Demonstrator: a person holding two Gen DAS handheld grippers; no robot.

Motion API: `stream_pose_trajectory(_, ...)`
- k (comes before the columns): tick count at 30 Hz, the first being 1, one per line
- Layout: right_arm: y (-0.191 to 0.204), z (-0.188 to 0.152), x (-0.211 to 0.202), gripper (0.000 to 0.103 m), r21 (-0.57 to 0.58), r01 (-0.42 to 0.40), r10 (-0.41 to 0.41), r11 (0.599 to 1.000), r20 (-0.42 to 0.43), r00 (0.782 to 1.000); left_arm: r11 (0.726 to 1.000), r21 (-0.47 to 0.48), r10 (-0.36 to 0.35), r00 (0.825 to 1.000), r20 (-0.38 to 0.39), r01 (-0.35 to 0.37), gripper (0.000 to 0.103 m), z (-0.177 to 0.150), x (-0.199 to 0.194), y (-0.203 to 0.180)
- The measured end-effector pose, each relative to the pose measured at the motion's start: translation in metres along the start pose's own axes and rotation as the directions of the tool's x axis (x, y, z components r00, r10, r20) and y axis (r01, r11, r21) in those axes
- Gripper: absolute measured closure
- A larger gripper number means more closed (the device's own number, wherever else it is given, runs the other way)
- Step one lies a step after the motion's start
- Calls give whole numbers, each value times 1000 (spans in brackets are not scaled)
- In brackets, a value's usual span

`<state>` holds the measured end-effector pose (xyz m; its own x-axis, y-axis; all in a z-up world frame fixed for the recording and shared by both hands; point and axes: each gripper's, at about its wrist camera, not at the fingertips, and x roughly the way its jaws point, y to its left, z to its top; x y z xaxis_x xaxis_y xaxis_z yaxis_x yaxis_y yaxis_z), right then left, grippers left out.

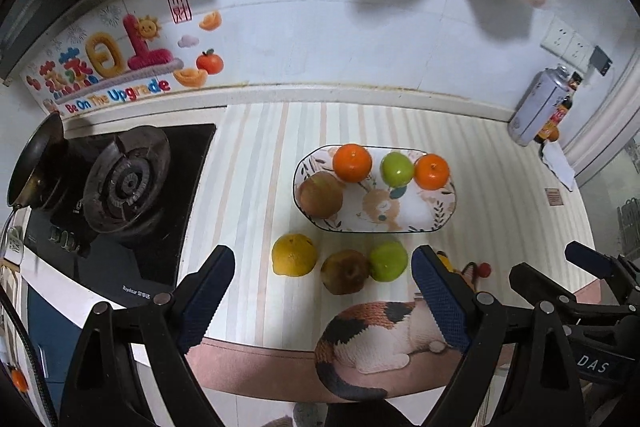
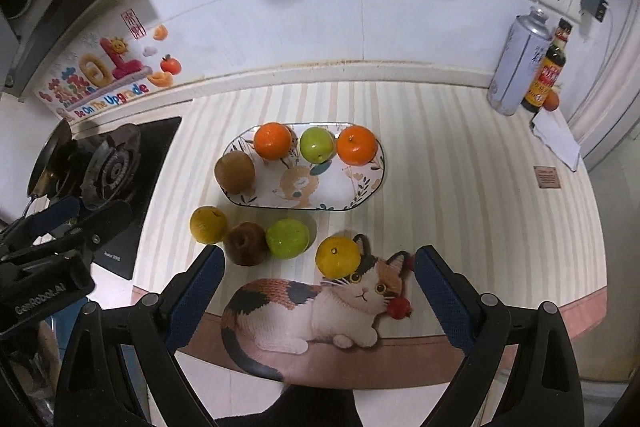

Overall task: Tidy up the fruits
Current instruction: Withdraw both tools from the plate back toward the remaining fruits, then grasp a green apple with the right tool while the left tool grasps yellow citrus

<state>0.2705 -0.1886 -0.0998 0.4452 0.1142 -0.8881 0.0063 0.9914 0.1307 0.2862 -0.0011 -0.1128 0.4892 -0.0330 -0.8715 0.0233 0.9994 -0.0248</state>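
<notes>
The oval painted plate (image 2: 372, 183) sits in the middle of the frame. It already has two orange fruits, a green apple (image 2: 317, 144) and a brown pear (image 2: 234, 172) on it, I think because that is where fruit goes. Four more wait just below it: yellow orange (image 2: 208, 224), dark brown apple (image 2: 246, 243), green one (image 2: 287, 238), and a yellow one on the cat mat (image 2: 337, 257). My left gripper (image 1: 324, 303) and right gripper (image 2: 320, 301) both hover low, fingers wide apart, holding nothing.

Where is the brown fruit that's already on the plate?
In the right wrist view, the brown fruit sits at the left end of the oval plate, just left of an orange, on the side nearest the stove.
</notes>
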Motion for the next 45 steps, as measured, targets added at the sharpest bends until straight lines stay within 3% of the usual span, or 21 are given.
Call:
stream_pose_trajectory(7,1,-13,-25,5,19,-33,32,999,28,999,1000,-12,5,1000,29,-5,12,-13,-20,1)
stream_pose_trajectory(17,2,-10,-23,5,37,-44,42,998,39,998,1000,-28,-12,999,40,13,12,-16,-25,4)
stream_pose_trajectory(19,-1,-8,-17,5,50,-43,41,998,34,999,999,-36,-13,999,43,14,12,-15,-22,6)
stream_pose_trajectory(21,-6,-6,-5,5,70,-44,43,997,18,999,999,-33,-1,1000,25,2,0,-13,-13,9)
stream_pose_trajectory(26,-19,-8,45,5,124,-51,60,991,-68,996,996,-53,70,997,-33,-72,0,-13,26,29)
stream_pose_trajectory(28,-23,-11,75,5,150,-62,80,987,-117,990,994,-83,62,996,-71,-68,0,-15,43,40)
stream_pose_trajectory(32,-24,-15,133,6,213,-132,173,968,-189,967,985,-138,75,983,-170,-99,0,-17,87,61)
stream_pose_trajectory(36,-13,-13,181,18,271,-192,257,943,-230,938,976,-176,82,965,-248,-128,0,-20,122,75)
stream_pose_trajectory(39,-4,-9,212,25,291,-198,279,936,-268,922,968,-223,39,949,-312,-113,0,-20,147,81)
stream_pose_trajectory(45,9,2,243,26,272,-180,265,945,-320,909,957,-284,-73,905,-420,-55,0,-17,197,81)
